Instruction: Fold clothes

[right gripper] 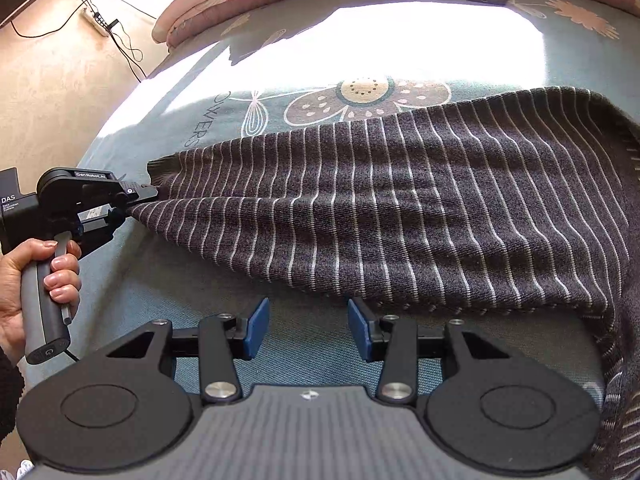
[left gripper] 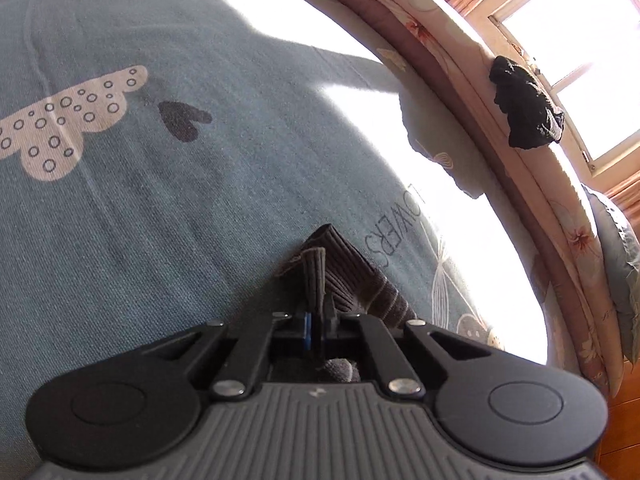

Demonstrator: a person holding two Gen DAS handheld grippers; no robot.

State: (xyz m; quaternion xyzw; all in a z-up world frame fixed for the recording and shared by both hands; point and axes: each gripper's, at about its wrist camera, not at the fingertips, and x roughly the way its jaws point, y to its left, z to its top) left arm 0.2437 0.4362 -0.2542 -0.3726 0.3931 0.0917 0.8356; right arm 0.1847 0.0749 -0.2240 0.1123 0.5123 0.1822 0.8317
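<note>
On woven bedspread [right gripper: 168, 280], left jaws pinching ribbed striped knit [right gripper: 400, 208]; right jaws half-spread, empty.

On the blue bedspread [right gripper: 168, 92], dark outline letters read "OWERS", running sideways just beside the whisk-like drawing and the big brown flower [right gripper: 362, 100]; the start of the word is lost in the sun glare. In the left wrist view the same print shows as "OWERS" [left gripper: 394, 236], upside down, right beside the striped sweater's cuff [left gripper: 320, 268]. On the left gripper [right gripper: 150, 194], the top of the black body carries "GenRobot.AI" in white, and the block behind it reads "DAS", with smaller lines beneath too tiny to read.
</note>
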